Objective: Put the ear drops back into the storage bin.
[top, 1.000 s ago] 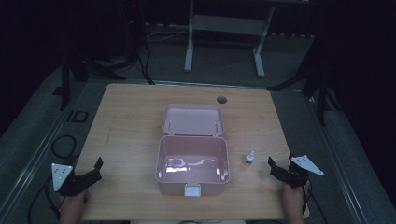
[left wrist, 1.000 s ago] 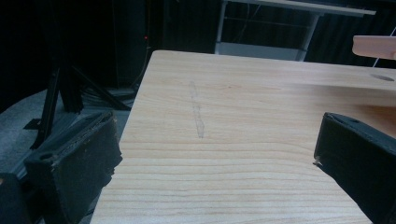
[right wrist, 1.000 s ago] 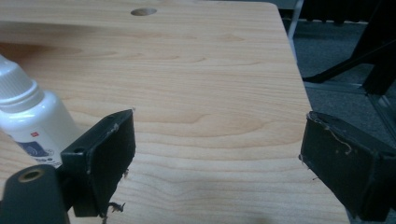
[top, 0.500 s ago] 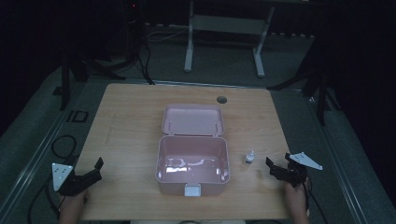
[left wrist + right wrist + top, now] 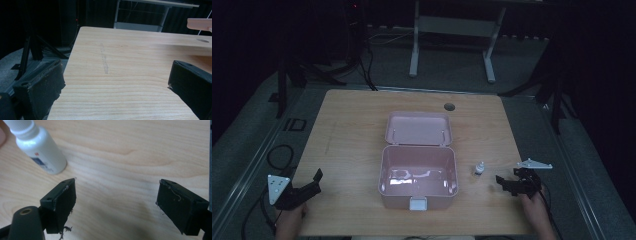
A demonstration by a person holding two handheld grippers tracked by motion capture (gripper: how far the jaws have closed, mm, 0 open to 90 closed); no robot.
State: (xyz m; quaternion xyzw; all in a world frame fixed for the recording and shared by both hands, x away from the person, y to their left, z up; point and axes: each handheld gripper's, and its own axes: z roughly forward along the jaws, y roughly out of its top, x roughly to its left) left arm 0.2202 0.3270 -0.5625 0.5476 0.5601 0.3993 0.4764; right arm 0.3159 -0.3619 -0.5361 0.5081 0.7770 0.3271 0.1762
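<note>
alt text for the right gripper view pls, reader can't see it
A small white bottle stands upright on a light wooden table, just beyond and to the left of the open right gripper, whose two black jaws rise wide apart from the bottom edge with nothing between them.

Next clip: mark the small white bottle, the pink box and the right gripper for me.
small white bottle (image 5: 40, 147), right gripper view, on its white body below the cap.
pink box (image 5: 418, 196), high view, on its front wall above the latch.
right gripper (image 5: 116, 205), right gripper view, midway between its open fingertips.

Dim room, grey floor, white stand behind wooden table.
</note>
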